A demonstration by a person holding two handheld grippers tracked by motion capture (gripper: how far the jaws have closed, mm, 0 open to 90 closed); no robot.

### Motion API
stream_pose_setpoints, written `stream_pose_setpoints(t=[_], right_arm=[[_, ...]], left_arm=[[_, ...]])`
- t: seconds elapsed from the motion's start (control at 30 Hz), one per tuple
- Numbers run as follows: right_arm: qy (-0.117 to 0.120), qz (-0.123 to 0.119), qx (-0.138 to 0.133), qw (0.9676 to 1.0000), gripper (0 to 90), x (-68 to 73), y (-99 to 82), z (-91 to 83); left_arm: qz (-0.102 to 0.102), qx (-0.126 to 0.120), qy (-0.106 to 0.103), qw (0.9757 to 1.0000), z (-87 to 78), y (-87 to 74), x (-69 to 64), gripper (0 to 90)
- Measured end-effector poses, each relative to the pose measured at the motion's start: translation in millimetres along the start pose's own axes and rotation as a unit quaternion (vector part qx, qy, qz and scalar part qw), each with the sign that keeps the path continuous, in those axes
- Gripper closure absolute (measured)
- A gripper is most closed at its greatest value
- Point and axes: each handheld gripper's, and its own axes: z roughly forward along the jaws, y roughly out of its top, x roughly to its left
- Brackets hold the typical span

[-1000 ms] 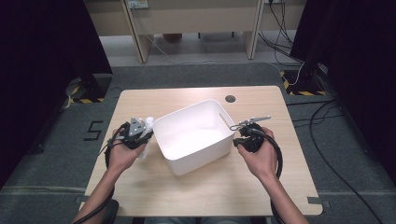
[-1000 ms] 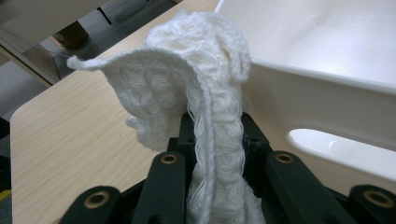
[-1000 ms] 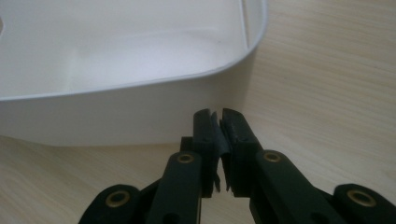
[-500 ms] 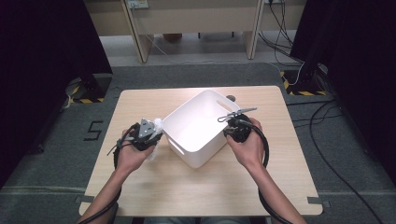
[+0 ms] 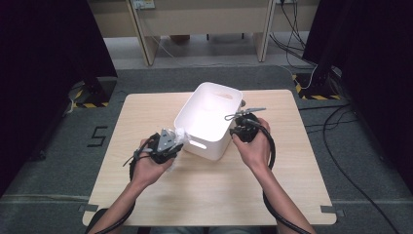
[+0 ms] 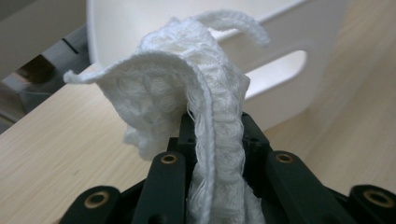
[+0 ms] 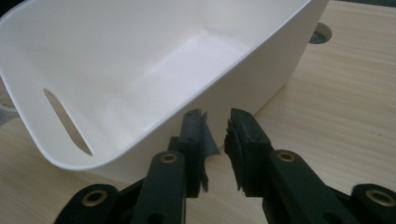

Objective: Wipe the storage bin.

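A white plastic bin [image 5: 202,146] with slot handles stands mid-table, turned at an angle, and looks bare inside. My left gripper [image 5: 178,139] is at its near-left corner, shut on a white knitted cloth [image 5: 181,135]. In the left gripper view the cloth [image 6: 187,93] bunches up above the jaws, close to the bin's handle slot [image 6: 280,70]. My right gripper [image 5: 237,127] is at the bin's right wall. Its jaws have just been opening. In the right gripper view the right gripper [image 7: 215,121] shows a narrow gap with nothing in it, beside the bin's outer wall [image 7: 224,93].
The wooden table [image 5: 219,195] has bare surface in front of the bin and to both sides. A round hole [image 7: 320,33] is in the tabletop behind the bin. Desk legs and cables lie on the floor beyond the far edge.
The bin has swung round from lying crosswise to pointing away from me. Both hands went with it, the left one nearer and rightward. The right jaws have parted.
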Motion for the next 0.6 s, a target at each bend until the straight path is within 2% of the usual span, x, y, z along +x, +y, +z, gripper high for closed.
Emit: stream_pose_setpoints(t=[0.1, 0.13, 0.2, 0.37, 0.43, 0.53, 0.6], right_arm=[[0.004, 0.026, -0.017, 0.9995, 68.0, -2.7, 6.3, -4.6], [0.002, 0.025, -0.021, 0.9995, 66.5, -2.8, 7.9, -4.7], [0.009, 0.035, -0.026, 0.9990, 64.8, -1.6, 10.2, -4.4], [0.016, 0.048, -0.023, 0.9985, 60.0, 6.0, 13.4, 2.5], [0.014, 0.044, -0.021, 0.9987, 59.1, 9.6, 14.4, 4.5], [0.005, 0.034, -0.002, 0.9994, 59.4, 12.7, 13.3, 10.0], [0.009, 0.036, 0.004, 0.9993, 59.2, 14.1, 12.1, 13.3]], left_arm=[[-0.019, 0.000, 0.017, 0.9997, -4.2, -3.1, 11.2, 75.3], [-0.019, 0.001, 0.021, 0.9996, -4.6, -4.4, 13.8, 75.3], [-0.025, 0.000, 0.021, 0.9995, -4.8, -6.9, 15.5, 75.2], [-0.014, -0.002, 0.017, 0.9997, -5.6, -6.5, 9.4, 75.2], [-0.014, 0.000, 0.011, 0.9998, -4.1, -7.4, 6.4, 75.2], [-0.012, 0.004, 0.006, 0.9999, -2.0, -10.0, 2.6, 75.1], [-0.009, 0.004, 0.005, 0.9999, -1.7, -11.4, -0.1, 75.1]])
